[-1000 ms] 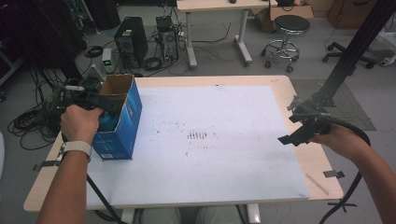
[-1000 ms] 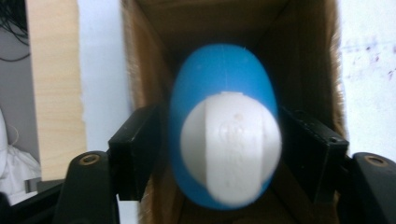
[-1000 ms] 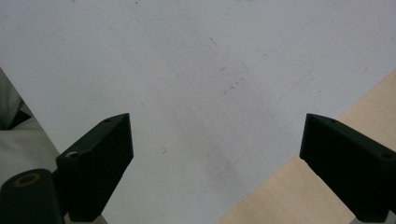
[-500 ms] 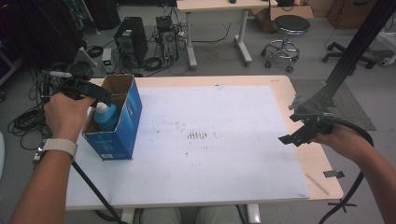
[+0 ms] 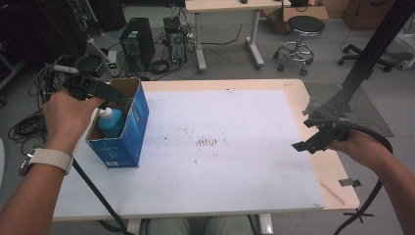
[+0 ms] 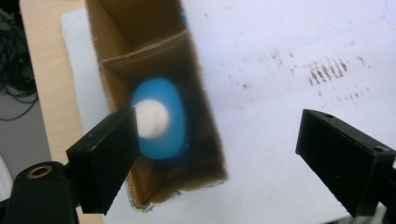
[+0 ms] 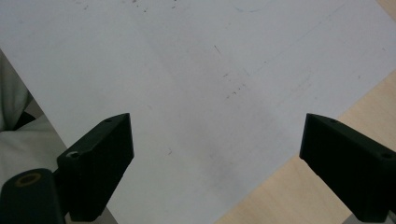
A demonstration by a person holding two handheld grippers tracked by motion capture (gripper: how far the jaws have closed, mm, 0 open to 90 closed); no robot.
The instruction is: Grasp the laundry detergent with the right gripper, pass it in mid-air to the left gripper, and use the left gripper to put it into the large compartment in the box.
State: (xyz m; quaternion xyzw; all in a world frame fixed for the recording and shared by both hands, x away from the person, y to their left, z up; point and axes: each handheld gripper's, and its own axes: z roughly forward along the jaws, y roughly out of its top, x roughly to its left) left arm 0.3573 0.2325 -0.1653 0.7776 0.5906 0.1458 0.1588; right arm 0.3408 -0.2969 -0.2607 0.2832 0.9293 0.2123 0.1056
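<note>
An open-topped blue cardboard box (image 5: pixel 128 139) stands at the left of the table. A blue bottle with a white cap (image 5: pixel 110 122) stands upright inside it. My left gripper (image 5: pixel 115 98) hovers just above the box's far end, and its jaws have just been opening with nothing between them. In the left gripper view the bottle (image 6: pixel 161 126) sits below in the box (image 6: pixel 135 51), and the left gripper (image 6: pixel 219 158) is open wide. My right gripper (image 5: pixel 307 132) is held over the table's right edge. It (image 7: pixel 215 163) is open over the white sheet (image 7: pixel 187 70) with nothing between its jaws.
A white sheet (image 5: pixel 220 117) with dark marks (image 5: pixel 208 142) at its middle covers most of the wooden table (image 5: pixel 328 181). Beyond the far edge are a computer tower (image 5: pixel 137 41), cables, a desk and a stool (image 5: pixel 298 34). A black pole (image 5: pixel 372 58) rises at the right.
My left hand has risen out of the box and drawn back to the left, with the jaws spreading. The blue bottle stays standing in the box. The right hand has kept still.
</note>
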